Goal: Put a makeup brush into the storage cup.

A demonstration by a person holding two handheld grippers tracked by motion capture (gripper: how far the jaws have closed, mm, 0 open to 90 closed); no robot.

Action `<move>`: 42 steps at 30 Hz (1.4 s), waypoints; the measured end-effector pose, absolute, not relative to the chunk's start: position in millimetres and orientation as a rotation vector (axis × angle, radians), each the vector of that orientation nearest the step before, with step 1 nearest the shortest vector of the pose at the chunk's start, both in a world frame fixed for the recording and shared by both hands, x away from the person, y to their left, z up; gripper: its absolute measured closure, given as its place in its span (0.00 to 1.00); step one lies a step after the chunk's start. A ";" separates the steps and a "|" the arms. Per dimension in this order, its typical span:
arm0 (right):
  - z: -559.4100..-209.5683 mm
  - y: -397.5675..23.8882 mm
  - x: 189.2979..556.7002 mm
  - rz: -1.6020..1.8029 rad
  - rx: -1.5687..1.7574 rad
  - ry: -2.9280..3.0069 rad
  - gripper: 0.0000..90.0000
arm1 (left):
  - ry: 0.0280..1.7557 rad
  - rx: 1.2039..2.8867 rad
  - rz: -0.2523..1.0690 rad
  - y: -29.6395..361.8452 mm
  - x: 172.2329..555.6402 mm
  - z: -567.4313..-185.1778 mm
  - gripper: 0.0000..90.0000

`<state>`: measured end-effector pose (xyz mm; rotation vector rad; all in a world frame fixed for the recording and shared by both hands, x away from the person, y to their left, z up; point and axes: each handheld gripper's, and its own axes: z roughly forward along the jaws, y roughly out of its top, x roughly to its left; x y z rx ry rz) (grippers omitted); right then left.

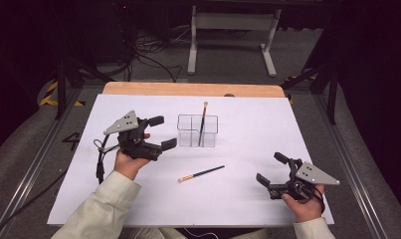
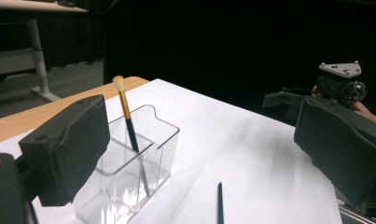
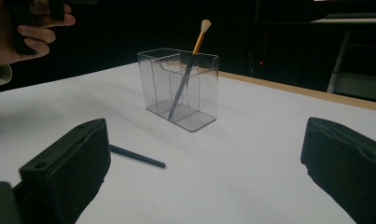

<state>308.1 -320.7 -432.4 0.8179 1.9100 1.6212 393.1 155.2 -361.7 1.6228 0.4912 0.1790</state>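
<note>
Two black-handled makeup brushes: one (image 1: 203,122) upright in clear plastic divided holder (image 1: 197,131), probably leaning on its divider; other (image 1: 201,174) flat on white table (image 1: 257,129) just before it. Left gripper (image 1: 161,132) and right gripper (image 1: 271,169) both spread wide, grasping nothing.

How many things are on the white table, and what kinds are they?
Makeup brushes: 2, one standing in the holder, one lying on the table
Clear plastic holder: 1
Total: 3
</note>
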 end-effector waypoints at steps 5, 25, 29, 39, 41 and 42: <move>-432.4 -317.2 311.1 1.619 0.817 1.929 0.02 | 0.510 1.636 0.191 165.8 390.5 -363.7 0.04; -408.4 -283.6 335.9 1.676 0.663 2.106 0.03 | 0.559 1.735 0.257 202.8 369.7 -370.3 0.02; -400.1 -272.7 345.7 1.639 0.631 2.175 0.04 | 0.572 1.744 0.267 210.9 365.2 -371.6 0.02; -386.1 -253.4 366.1 1.625 0.597 2.251 0.06 | 0.586 1.762 0.276 222.0 359.2 -375.2 0.02; -383.8 -244.4 372.1 1.633 0.587 2.277 0.06 | 0.582 1.767 0.280 223.8 360.0 -375.5 0.02; -383.3 -241.1 374.6 1.639 0.588 2.288 0.06 | 0.589 1.761 0.260 223.7 359.5 -375.9 0.02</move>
